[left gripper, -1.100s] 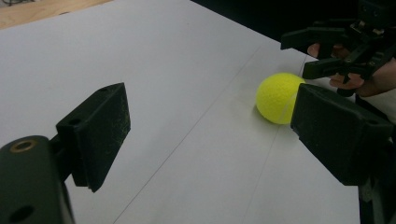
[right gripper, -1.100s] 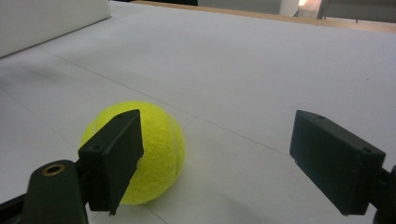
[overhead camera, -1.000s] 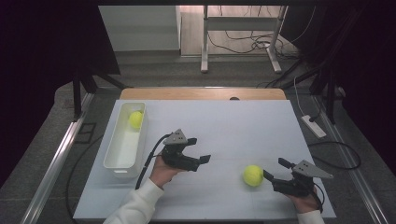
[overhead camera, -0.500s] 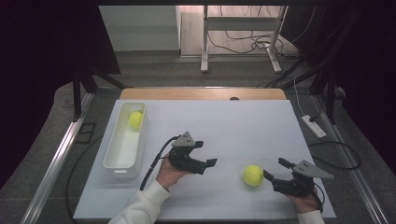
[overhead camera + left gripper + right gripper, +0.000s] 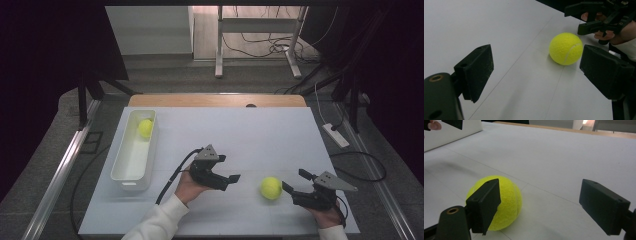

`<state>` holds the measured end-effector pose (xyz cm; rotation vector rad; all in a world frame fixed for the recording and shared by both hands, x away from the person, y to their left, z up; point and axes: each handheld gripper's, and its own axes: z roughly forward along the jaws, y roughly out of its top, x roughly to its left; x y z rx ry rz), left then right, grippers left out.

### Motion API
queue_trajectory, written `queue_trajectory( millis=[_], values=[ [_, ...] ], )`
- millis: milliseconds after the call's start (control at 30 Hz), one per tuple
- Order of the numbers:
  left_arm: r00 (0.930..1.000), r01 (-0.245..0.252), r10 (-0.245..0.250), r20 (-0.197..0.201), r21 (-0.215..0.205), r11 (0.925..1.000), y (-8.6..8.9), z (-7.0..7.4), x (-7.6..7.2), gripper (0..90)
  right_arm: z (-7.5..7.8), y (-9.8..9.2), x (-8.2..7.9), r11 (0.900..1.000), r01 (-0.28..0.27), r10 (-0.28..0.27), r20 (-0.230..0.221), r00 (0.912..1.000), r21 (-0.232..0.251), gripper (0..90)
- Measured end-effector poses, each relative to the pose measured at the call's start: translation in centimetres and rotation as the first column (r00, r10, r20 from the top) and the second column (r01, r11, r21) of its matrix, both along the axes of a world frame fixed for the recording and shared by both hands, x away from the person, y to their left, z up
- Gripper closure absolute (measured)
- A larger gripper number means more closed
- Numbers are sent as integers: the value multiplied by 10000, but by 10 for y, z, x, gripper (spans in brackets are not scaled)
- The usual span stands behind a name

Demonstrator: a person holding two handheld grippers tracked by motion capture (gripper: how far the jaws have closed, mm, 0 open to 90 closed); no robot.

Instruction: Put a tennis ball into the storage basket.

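Left claw (image 5: 234, 178) wide, empty, aimed at ball (image 5: 270, 188) on surface (image 5: 260, 135). Right claw (image 5: 295, 182) wide, just beside ball, not gripping. Second ball (image 5: 145, 128) in tray (image 5: 123, 172).

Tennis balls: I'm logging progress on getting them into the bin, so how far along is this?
Done: one tennis ball lies in the white bin. In hand: the second ball sits on the table between the left gripper and the right gripper, both open, neither touching it. Left: grasp it and carry it to the bin.
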<state>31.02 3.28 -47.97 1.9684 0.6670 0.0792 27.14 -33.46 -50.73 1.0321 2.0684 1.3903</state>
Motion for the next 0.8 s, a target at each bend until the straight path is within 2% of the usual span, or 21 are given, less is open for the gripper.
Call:
queue_trajectory(
  millis=[100, 633, 800],
  values=[
    [10000, 16, -16, -17, -17, 10000, -2, -1, 0, 128, 0, 0, 0, 10000, 3, -3, -1, 10000, -27, 169],
    [9993, 357, -351, -137, 447, 9984, -20, -13, 0, 128, -1, 0, 0, 10000, 40, -40, -16, 10000, 15, 169],
    [9987, 471, -463, -193, 446, 9979, -26, -15, 0, 127, 0, -1, 1, 10000, 56, -56, -16, 10000, 55, 169]
  ],
)
